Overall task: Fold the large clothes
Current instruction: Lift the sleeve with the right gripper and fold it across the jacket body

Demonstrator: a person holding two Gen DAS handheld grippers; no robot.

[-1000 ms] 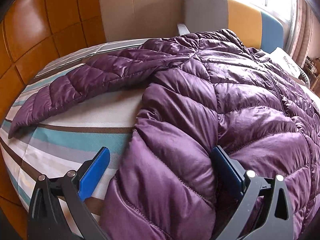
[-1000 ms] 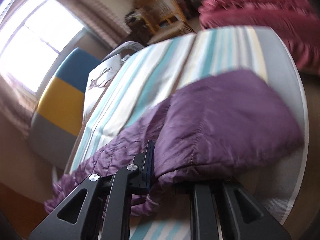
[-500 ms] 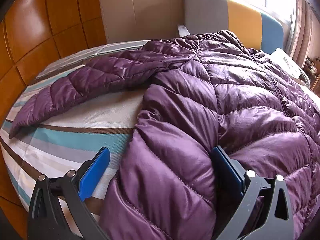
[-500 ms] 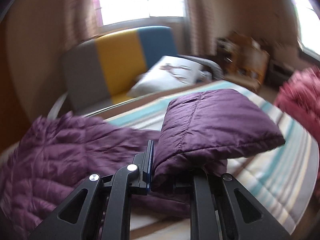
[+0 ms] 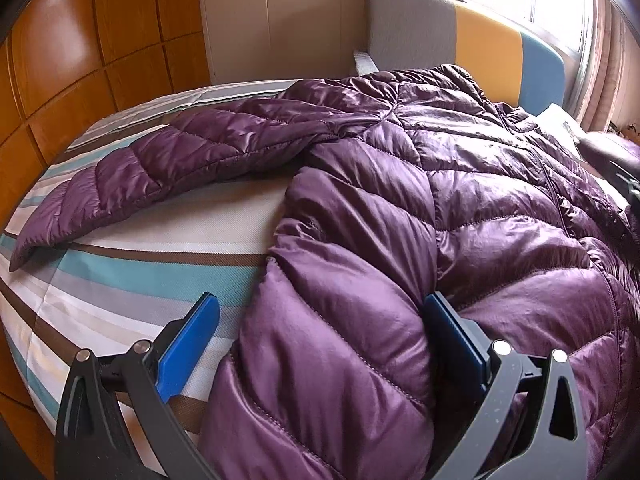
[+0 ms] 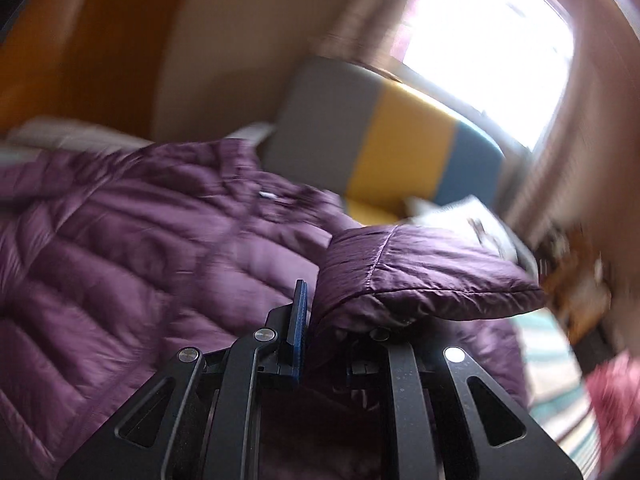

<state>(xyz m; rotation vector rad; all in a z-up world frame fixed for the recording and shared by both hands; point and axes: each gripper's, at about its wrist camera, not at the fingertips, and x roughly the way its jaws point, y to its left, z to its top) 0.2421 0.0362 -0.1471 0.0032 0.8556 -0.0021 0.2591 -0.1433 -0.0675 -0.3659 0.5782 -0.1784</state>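
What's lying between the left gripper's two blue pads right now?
In the left wrist view, the purple jacket's hem edge bulges between the open left gripper's pads, with bare striped bedsheet beside it.

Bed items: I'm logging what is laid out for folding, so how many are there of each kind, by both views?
Purple jacket: 1
Red garment: 1
Pillow: 1
Total: 3
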